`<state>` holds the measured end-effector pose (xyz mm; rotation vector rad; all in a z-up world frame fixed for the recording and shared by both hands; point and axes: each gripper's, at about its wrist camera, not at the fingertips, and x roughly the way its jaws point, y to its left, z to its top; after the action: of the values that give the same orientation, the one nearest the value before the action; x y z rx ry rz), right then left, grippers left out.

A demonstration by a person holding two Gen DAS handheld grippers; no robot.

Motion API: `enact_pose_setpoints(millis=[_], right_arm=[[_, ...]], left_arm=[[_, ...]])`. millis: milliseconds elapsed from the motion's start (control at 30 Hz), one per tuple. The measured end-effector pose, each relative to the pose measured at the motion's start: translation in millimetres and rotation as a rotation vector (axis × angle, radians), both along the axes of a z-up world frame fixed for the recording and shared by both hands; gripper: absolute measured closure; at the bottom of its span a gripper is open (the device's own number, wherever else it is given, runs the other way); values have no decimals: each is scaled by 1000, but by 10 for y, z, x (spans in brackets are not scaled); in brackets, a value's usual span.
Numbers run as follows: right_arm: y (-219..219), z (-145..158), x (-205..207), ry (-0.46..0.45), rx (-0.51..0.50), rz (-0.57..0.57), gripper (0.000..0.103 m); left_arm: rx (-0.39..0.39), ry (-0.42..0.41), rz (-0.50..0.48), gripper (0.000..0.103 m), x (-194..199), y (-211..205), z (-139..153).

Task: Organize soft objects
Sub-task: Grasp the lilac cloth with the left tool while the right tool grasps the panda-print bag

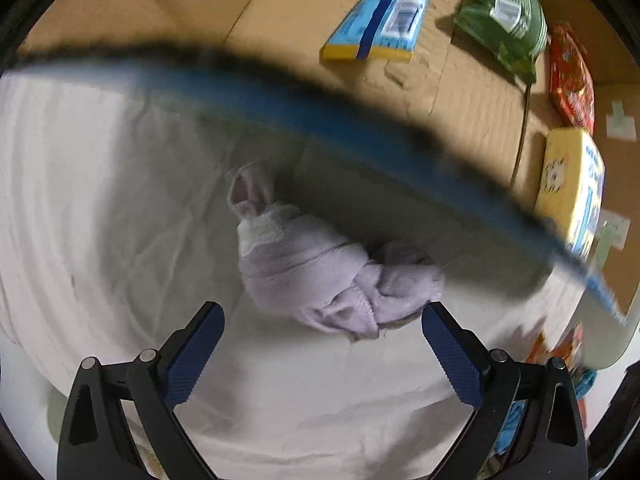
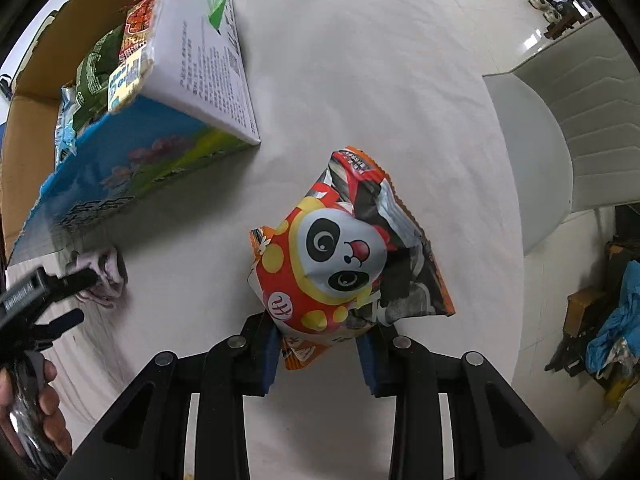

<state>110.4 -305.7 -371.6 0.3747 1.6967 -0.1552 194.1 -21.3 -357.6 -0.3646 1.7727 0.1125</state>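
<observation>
Your left gripper (image 1: 322, 330) is spread wide with nothing in it, its fingers either side of the near end of the lilac sock bundle (image 1: 316, 268) lying mid-frame on the white cloth (image 1: 100, 200). The cardboard box (image 1: 168, 12) along the top already holds several snack packets, so sorting looks well underway. Your right gripper (image 2: 318, 354) pinches the panda snack bag (image 2: 340, 256) at frame centre, apparently lifted; sock and bag both remain.
</observation>
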Motion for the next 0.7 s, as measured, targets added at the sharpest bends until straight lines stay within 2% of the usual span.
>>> enact_pose_setpoints(millis=[167,200,233,267,333,433,700], right_arm=[[109,56,-22,-4,-11,5,68],[136,70,-8,-7,-12,6,68],[152,80,-4,-8,-12,8,68],[166,90,-2,-10,-12,11,68],[167,107,-4,-16,-15,17,68],[189,129,-24,-22,-12,29,68],[249,210,-107,-34,5,68,68]], left_arm=[[-6,-8,21,4,54,42,-81],[1,-17,24,14,49,54,-103],[14,-23,21,19,39,60,-111],[29,-27,14,20,25,69,-125],[52,-39,3,31,-6,91,-127],[79,-70,-24,40,-86,117,-104],[91,-75,-125,43,-677,136,-23]])
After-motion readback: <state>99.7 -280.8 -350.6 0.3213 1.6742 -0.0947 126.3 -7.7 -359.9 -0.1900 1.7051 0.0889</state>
